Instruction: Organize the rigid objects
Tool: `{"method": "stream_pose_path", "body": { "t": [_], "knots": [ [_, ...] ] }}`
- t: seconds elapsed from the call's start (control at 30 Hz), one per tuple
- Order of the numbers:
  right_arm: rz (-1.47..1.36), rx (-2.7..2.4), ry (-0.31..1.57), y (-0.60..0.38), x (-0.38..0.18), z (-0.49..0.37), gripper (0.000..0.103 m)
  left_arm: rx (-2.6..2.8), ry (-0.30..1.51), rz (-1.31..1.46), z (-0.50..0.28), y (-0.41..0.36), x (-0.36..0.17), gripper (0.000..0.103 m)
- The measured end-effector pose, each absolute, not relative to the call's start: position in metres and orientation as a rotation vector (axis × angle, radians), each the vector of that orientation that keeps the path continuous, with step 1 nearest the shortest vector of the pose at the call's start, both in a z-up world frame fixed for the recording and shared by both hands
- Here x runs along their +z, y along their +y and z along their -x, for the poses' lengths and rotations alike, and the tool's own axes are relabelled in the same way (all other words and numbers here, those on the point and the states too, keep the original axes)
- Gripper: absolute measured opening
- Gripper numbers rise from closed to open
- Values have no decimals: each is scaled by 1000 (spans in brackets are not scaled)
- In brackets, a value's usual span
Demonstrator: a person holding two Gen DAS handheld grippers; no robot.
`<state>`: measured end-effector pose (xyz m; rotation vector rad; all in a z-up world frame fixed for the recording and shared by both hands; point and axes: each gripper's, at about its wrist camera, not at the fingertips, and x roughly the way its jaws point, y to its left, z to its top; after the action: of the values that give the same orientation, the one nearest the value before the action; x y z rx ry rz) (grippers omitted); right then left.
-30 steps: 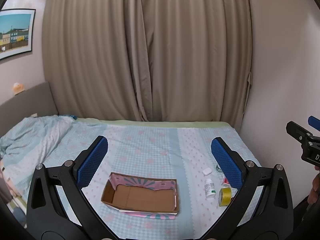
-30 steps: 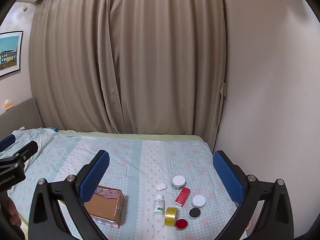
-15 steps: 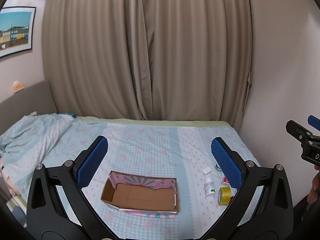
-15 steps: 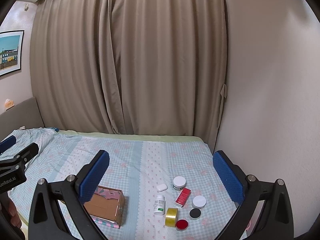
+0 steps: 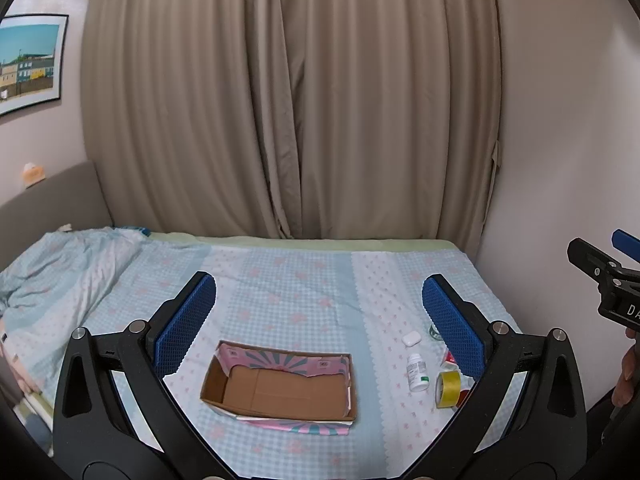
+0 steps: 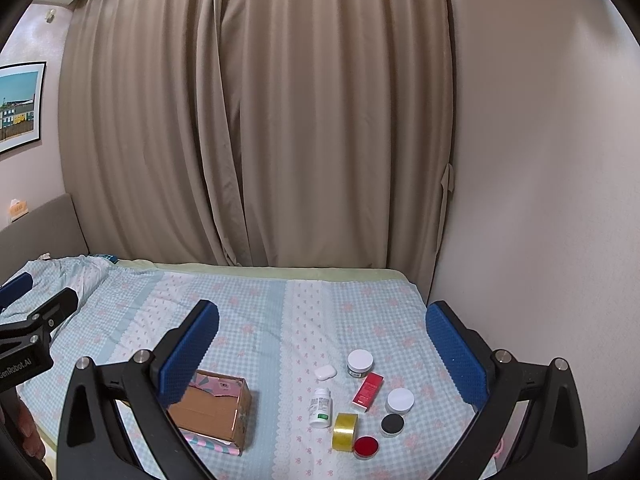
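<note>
Both tools gaping, aloft: box (image 5: 280, 388) under left tool (image 5: 319, 320); bottle (image 6: 321, 407) under right tool (image 6: 322, 344).

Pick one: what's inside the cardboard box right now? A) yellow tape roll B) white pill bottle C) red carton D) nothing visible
D: the cardboard box shows only its bare brown floor; the tape roll, pill bottle and red carton all lie on the bedsheet beside it.

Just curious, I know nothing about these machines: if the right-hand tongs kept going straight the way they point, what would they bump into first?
Probably the bed beyond the small items, or else the curtain; depth is unclear.
</note>
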<state>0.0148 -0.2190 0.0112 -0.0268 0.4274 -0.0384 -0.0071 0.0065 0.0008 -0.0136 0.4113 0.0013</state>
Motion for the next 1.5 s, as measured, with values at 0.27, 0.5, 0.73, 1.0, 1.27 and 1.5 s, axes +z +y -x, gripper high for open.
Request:
{"method": "stream_pose_path", "body": {
  "t": [0.27, 0.5, 0.73, 1.0, 1.27, 1.5],
  "knots": [
    [21, -38, 428, -219, 10, -13, 103, -1, 414, 14, 6, 10, -1, 102],
    [20, -38, 427, -217, 11, -11, 103, -3, 418, 17, 7, 10, -3, 102],
    [20, -40, 427, -217, 11, -11, 103, -6, 419, 17, 6, 10, -4, 102],
    [17, -41, 427, -216, 11, -11, 103, -12, 419, 19, 6, 11, -4, 102],
    [16, -40, 424, -216, 14, -11, 103, -10, 421, 22, 6, 10, -3, 102],
    [16, -42, 426, -215, 14, -11, 103, -12, 431, 21, 3, 6, -1, 102]
  ]
}}
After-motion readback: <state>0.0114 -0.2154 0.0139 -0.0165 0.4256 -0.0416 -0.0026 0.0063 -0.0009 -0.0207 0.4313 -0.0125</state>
